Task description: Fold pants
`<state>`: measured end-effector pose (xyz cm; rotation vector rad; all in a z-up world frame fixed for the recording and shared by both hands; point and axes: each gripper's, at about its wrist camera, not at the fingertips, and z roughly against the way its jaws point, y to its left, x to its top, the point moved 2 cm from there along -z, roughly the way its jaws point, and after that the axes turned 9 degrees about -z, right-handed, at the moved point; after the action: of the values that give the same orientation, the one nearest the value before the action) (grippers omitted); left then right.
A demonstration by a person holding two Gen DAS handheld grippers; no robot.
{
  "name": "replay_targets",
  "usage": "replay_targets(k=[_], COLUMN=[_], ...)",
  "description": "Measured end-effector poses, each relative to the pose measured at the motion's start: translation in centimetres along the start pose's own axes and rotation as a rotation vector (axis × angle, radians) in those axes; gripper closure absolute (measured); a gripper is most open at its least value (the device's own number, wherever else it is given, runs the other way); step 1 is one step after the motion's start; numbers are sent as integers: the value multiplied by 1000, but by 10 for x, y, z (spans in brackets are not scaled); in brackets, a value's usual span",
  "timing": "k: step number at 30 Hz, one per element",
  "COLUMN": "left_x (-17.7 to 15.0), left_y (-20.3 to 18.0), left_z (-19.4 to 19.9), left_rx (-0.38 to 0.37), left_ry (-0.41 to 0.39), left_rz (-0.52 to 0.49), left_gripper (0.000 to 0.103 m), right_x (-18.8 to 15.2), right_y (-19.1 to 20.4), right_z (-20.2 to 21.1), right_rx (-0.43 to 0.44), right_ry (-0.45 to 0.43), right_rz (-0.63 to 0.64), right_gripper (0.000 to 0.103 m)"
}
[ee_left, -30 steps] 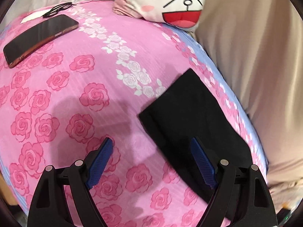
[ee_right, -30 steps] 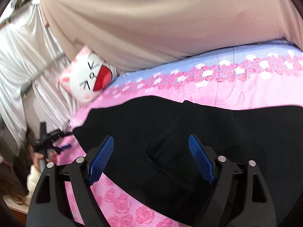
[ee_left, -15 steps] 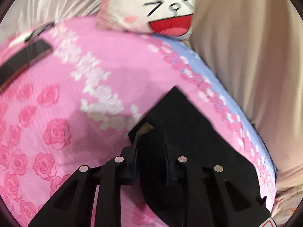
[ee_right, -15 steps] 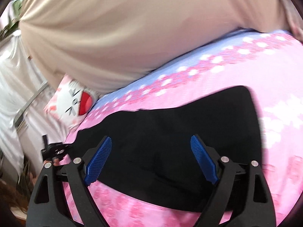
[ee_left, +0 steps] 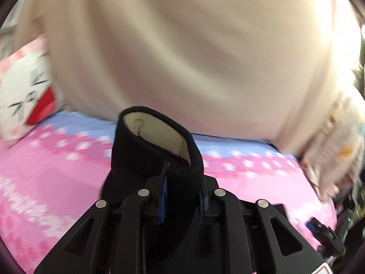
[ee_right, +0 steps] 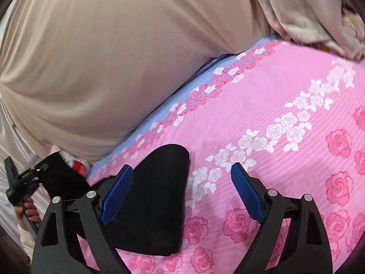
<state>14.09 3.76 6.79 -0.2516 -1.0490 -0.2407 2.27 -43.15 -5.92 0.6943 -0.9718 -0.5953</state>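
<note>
The black pants (ee_left: 141, 159) lie on a pink rose-print bed sheet (ee_left: 45, 182). My left gripper (ee_left: 181, 196) is shut on one end of the pants and holds it lifted, so the beige lining shows inside the raised fold. In the right wrist view the other end of the pants (ee_right: 157, 196) lies flat on the sheet (ee_right: 285, 159). My right gripper (ee_right: 180, 194) is open just above it, the left finger over the black cloth, the right finger over bare sheet. The left gripper (ee_right: 22, 182) shows at the far left of that view.
A large beige cushion (ee_right: 102, 57) runs along the far side of the bed. A white cartoon-face pillow (ee_left: 22, 100) lies at the left. Crumpled pale cloth (ee_right: 308, 11) sits at the far right corner. A blue strip (ee_right: 159, 118) borders the sheet.
My left gripper closed on the pants end and lifted it, swinging to the right. My right gripper moved right along the pants to their other end and stayed open.
</note>
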Motion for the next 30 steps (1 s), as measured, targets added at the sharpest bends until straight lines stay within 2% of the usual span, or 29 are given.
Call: replay_targets(k=[3,5,7,8,12,13,15,17,18,19,23,24,26,30], left_x=[1,-1,0,1,7,9,14,17,18,19,20,20,20,22], left_y=[-43,-60,-71,-72,-65,-60,-49,-40,-36,-33,-20,-17,-14,-12], left_z=[-22,-34,-43,-45,-36,-32,-23,-14,-10,-7,-2,-2,-3,-4], left_rx=[-63,-84,-80,-73,-25,-13,17,41,48,53,55,53,46,21], left_ry=[33,57,72,72,48,42,29,17,13,10,4,5,10,12], left_rz=[-28,-29,-35,-36,-14,-8,1,4,6,9,24,26,28,27], left_gripper=[86,86,86,86,86,86,86,86,86,86,86,86,86,86], right_x=[0,-1,-5,-9,-74,-93,-125,-148,-158,-165,-182,-180,-177,-181], right_y=[2,13,36,59,151,168,189,200,202,203,202,204,209,223], right_z=[-4,-5,-9,-17,-73,-88,-115,-140,-152,-162,-175,-175,-173,-171], right_rx=[27,35,-6,-28,34,29,7,0,-3,-9,-64,-68,-75,-36], right_ry=[20,30,50,84,318,350,406,472,514,542,529,525,505,503], right_rz=[-1,56,159,257,617,706,837,906,921,931,998,982,950,928], right_gripper=[17,17,17,17,18,18,22,26,35,38,52,64,77,79])
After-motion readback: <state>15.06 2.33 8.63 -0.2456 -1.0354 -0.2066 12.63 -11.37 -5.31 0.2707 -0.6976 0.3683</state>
